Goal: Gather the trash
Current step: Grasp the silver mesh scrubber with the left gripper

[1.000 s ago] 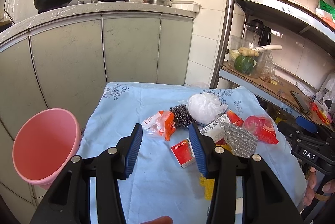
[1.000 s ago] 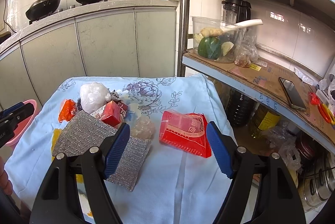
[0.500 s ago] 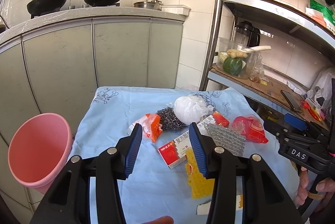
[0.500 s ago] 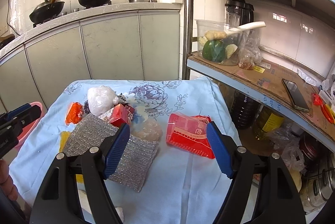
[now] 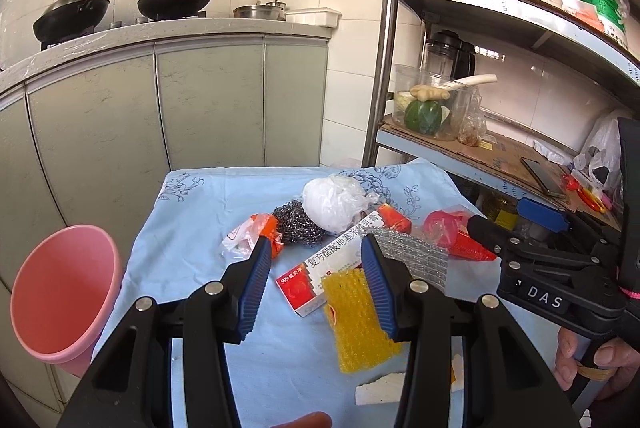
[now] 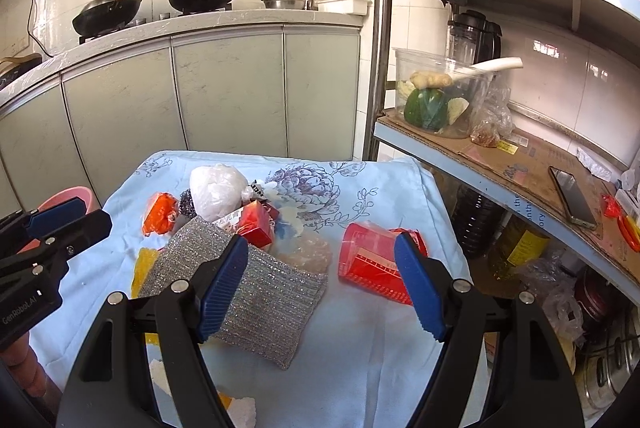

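Both the left gripper [image 5: 314,284] and right gripper [image 6: 320,292] hover with jaws wide, empty. Judged best: lower the left squarely over the red-and-white cardboard medicine box [image 5: 320,268], close firmly, then carry it to the pink plastic bucket [image 5: 60,292].

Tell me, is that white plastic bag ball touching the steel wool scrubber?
Touching. In the left wrist view the white bag ball presses against the steel wool scrubber and overlaps its edge, with no cloth showing between them.
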A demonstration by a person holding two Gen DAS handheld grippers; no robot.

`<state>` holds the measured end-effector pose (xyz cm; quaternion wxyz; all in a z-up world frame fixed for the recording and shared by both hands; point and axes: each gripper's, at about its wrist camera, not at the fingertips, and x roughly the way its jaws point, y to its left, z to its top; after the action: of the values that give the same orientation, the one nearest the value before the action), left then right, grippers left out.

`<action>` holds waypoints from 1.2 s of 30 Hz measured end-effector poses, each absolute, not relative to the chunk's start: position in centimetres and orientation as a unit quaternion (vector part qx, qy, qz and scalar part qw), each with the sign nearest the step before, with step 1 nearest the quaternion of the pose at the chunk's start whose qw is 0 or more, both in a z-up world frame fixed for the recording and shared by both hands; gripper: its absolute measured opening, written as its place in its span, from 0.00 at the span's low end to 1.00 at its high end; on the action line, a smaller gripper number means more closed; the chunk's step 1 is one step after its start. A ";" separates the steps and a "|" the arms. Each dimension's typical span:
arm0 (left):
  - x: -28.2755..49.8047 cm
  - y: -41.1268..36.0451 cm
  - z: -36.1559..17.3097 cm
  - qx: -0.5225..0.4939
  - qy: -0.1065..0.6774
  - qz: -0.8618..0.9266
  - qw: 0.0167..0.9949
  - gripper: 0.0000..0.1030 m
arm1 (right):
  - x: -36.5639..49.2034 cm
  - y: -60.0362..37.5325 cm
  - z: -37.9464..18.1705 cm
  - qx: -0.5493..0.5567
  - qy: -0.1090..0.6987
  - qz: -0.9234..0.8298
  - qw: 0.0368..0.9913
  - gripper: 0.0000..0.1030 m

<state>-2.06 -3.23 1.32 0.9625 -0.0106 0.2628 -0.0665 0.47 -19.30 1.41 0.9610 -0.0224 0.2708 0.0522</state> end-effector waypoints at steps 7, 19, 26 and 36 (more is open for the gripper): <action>-2.1 -3.7 1.2 -0.009 0.263 -0.075 0.962 0.45 | 0.6 -19.5 1.2 -0.019 0.274 0.051 0.960 0.74; -2.0 -4.4 0.7 -0.017 0.266 -0.108 0.958 0.45 | 1.0 -20.4 0.8 -0.010 0.282 0.046 0.958 0.74; -1.6 -4.9 0.0 -0.020 0.280 -0.126 0.952 0.45 | 1.0 -21.1 0.4 -0.003 0.285 0.042 0.958 0.74; -1.5 -5.9 -0.3 -0.020 0.284 -0.162 0.945 0.45 | 1.3 -22.0 0.2 0.004 0.289 0.038 0.957 0.74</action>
<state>-1.50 -5.89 -0.28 0.9450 -0.0195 0.2837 -0.1615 1.32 -21.95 0.22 0.9567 0.0036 0.2885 0.0380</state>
